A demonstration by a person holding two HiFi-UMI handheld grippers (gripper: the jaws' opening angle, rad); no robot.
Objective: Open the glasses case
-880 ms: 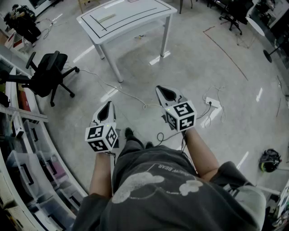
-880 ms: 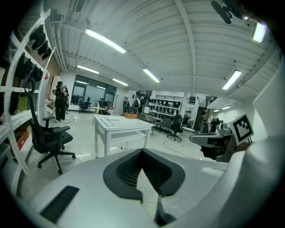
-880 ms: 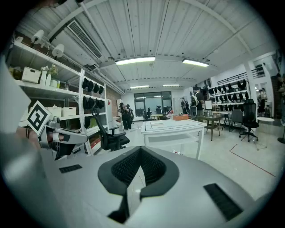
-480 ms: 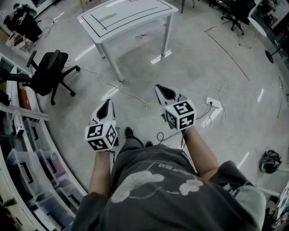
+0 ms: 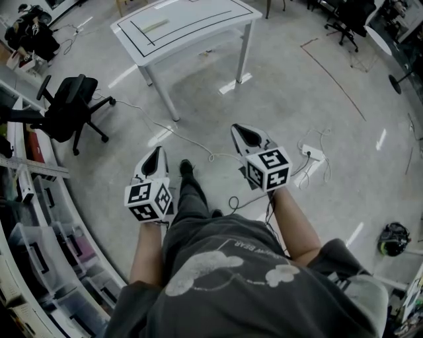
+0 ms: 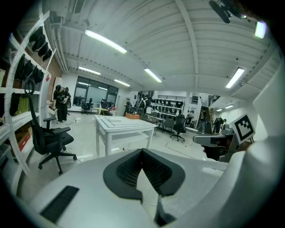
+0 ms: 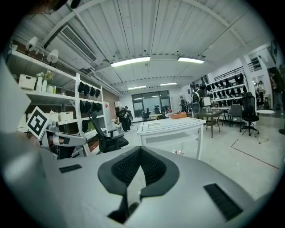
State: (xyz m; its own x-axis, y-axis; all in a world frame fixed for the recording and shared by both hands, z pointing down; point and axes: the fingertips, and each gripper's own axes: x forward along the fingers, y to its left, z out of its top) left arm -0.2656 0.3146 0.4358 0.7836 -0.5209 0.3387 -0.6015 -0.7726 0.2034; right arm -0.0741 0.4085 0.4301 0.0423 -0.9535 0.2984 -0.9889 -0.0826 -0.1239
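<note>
I can make out no glasses case in any view. A white table [image 5: 185, 26] with black lines on its top stands ahead across the floor; it also shows in the left gripper view as the white table [image 6: 122, 127] and in the right gripper view [image 7: 171, 127]. A small pale strip [image 5: 156, 26] lies on it; what it is I cannot tell. My left gripper [image 5: 156, 150] and right gripper [image 5: 236, 129] are held out in front of the person at waist height. Both are shut with nothing between the jaws, as the left gripper [image 6: 142, 152] and right gripper [image 7: 140, 149] show in their own views.
A black office chair [image 5: 69, 105] stands at the left, beside curved shelving [image 5: 33, 218]. Cables [image 5: 198, 142] and a power strip [image 5: 310, 152] lie on the floor between me and the table. A dark helmet-like thing [image 5: 394, 236] lies at the right; another chair [image 5: 344, 20] stands far right.
The person's leg and foot have swung forward between the two grippers. The right gripper has shifted slightly to the right. Both grippers stay shut.
</note>
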